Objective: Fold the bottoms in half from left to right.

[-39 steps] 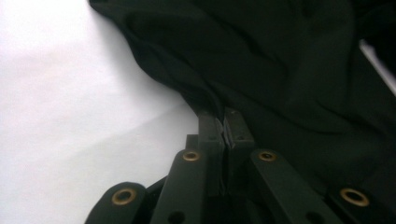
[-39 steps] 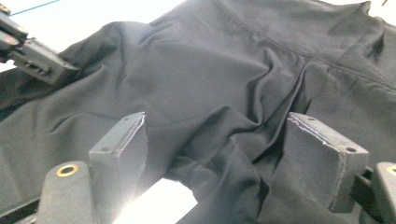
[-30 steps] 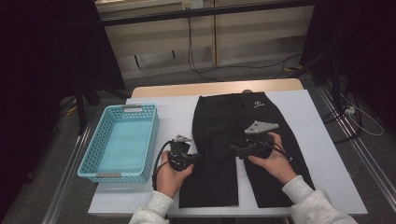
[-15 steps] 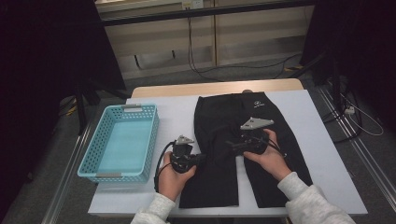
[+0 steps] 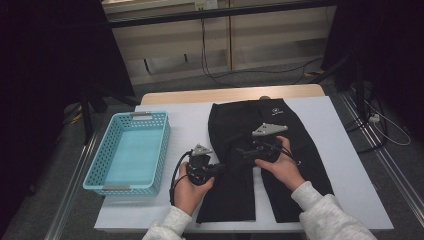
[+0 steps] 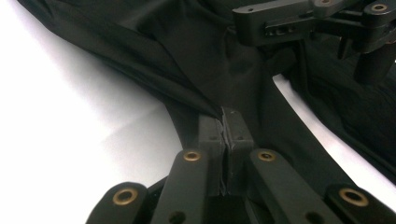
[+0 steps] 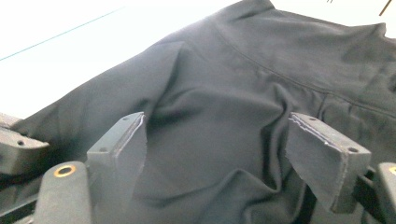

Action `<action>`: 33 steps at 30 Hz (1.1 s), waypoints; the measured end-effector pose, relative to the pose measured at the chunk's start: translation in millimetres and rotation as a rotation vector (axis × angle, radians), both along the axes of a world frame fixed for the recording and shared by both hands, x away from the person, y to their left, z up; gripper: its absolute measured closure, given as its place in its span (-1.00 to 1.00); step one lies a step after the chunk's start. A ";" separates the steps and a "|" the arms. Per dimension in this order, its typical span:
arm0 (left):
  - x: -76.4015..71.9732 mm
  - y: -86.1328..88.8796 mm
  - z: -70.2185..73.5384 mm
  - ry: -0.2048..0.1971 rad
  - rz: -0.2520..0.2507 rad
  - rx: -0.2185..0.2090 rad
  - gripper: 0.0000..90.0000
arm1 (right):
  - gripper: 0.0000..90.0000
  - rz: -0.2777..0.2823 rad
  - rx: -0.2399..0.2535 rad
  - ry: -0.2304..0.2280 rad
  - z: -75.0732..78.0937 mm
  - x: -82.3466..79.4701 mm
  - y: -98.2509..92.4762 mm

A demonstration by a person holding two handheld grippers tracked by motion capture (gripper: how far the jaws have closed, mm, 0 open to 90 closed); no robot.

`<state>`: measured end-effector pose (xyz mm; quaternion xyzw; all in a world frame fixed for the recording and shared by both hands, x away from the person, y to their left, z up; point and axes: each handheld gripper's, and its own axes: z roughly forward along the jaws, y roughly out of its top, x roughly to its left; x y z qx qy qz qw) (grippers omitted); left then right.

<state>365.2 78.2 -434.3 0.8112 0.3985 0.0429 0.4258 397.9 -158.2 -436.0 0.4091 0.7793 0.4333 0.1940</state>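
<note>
Black trousers point(image 5: 235, 125) lie flat on the white table cover, waistband at the far end. My left gripper point(image 5: 222, 167) is shut on the edge of the trousers' left leg. In the left gripper view its pads point(image 6: 225, 121) pinch a fold of the black cloth point(image 6: 187, 51), with the right gripper point(image 6: 299, 18) just beyond. My right gripper point(image 5: 240, 150) hovers over the crotch area and points left. In the right gripper view its jaws point(image 7: 215, 119) stand wide apart over wrinkled cloth point(image 7: 280, 51), and its pads press on nothing.
A light blue plastic basket point(image 5: 164, 137) stands on the table's left side, close to my left hand. Bare white cover point(image 5: 345, 165) lies to the right of the trousers. Beyond the table's far edge are cables on the floor.
My right gripper has edged a little to the left over the trousers. The left gripper keeps its hold and has hardly moved.
</note>
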 end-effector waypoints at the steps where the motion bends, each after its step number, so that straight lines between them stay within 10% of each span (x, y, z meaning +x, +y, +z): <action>1: -0.2 -0.9 -0.2 0.000 -0.001 -0.001 0.96 | -0.54 -0.003 0.004 0.001 0.0 0.6 1.2; 33: -1.9 -22.4 -9.2 -0.029 -0.041 -0.041 0.96 | -0.58 0.050 0.050 0.051 -6.7 22.6 39.0</action>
